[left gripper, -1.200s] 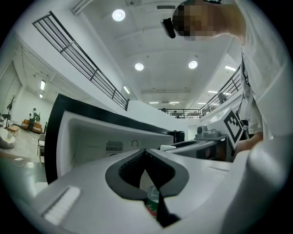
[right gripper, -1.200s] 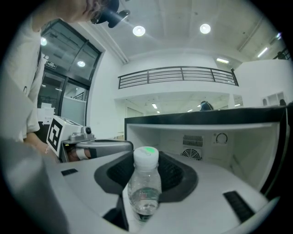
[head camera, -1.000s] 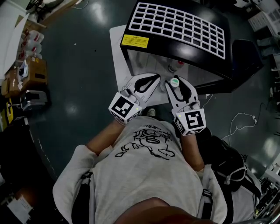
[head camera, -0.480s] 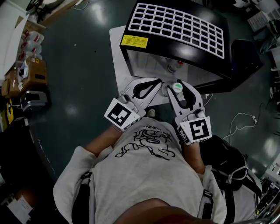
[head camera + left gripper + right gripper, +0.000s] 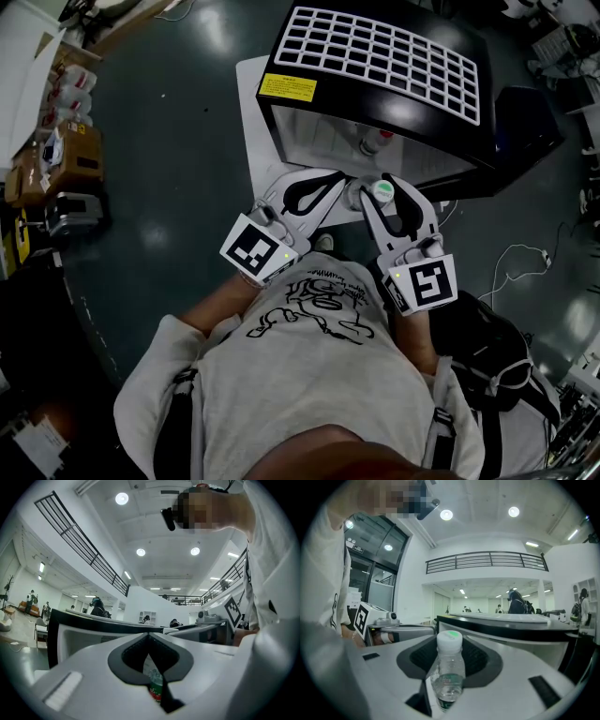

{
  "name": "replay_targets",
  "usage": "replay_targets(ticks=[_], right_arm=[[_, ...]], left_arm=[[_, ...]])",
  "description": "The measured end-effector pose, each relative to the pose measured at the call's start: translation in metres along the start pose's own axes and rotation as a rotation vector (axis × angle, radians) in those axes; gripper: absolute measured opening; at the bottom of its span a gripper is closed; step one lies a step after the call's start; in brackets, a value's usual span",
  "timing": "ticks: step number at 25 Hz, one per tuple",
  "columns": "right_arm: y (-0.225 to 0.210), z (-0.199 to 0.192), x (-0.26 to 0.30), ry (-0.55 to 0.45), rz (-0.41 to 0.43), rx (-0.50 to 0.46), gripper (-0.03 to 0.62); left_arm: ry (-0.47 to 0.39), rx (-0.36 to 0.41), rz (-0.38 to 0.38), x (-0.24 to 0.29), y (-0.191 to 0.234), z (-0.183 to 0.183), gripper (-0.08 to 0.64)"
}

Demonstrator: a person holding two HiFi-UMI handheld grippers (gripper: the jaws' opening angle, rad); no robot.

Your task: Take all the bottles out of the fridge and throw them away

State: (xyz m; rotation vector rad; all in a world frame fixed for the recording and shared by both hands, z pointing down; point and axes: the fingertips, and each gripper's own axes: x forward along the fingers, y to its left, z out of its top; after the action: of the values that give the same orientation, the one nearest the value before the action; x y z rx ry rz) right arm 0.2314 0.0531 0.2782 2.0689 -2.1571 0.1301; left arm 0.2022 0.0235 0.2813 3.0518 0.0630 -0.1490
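In the head view my right gripper [image 5: 377, 181] is shut on a clear bottle [image 5: 380, 190] with a white cap, just in front of the black fridge [image 5: 375, 56]. The right gripper view shows that bottle [image 5: 449, 672] upright in the jaws' dark cut-out, a little water in it. Beside it, my left gripper [image 5: 339, 180] has its tips together and its cut-out looks bare. Through its gap the left gripper view shows a bottle with a red label [image 5: 156, 688] beyond the jaws, not gripped. Two more bottles [image 5: 367, 143] stand inside the fridge.
The fridge has a white grid on top and stands on a white mat [image 5: 255, 122]; its door [image 5: 525, 122] hangs open at the right. A black bag [image 5: 487, 347] and cables lie at my right. Boxes [image 5: 66, 159] line the left edge.
Both grippers have drawn back from the fridge toward my body and risen a little. The white-capped bottle has stayed in the right gripper and come along with it.
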Motion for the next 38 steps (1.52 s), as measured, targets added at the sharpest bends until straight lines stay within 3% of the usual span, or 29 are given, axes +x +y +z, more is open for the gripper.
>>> replay_targets(ticks=[21,38], right_arm=[[0.003,0.005,-0.010,-0.011,0.103,-0.024,0.160],[0.033,0.022,0.010,-0.014,0.142,-0.040,0.160]], left_arm=[[-0.032,-0.025,0.087,0.000,-0.016,0.006,0.006],[-0.038,-0.018,0.139,-0.036,0.002,0.014,0.006]])
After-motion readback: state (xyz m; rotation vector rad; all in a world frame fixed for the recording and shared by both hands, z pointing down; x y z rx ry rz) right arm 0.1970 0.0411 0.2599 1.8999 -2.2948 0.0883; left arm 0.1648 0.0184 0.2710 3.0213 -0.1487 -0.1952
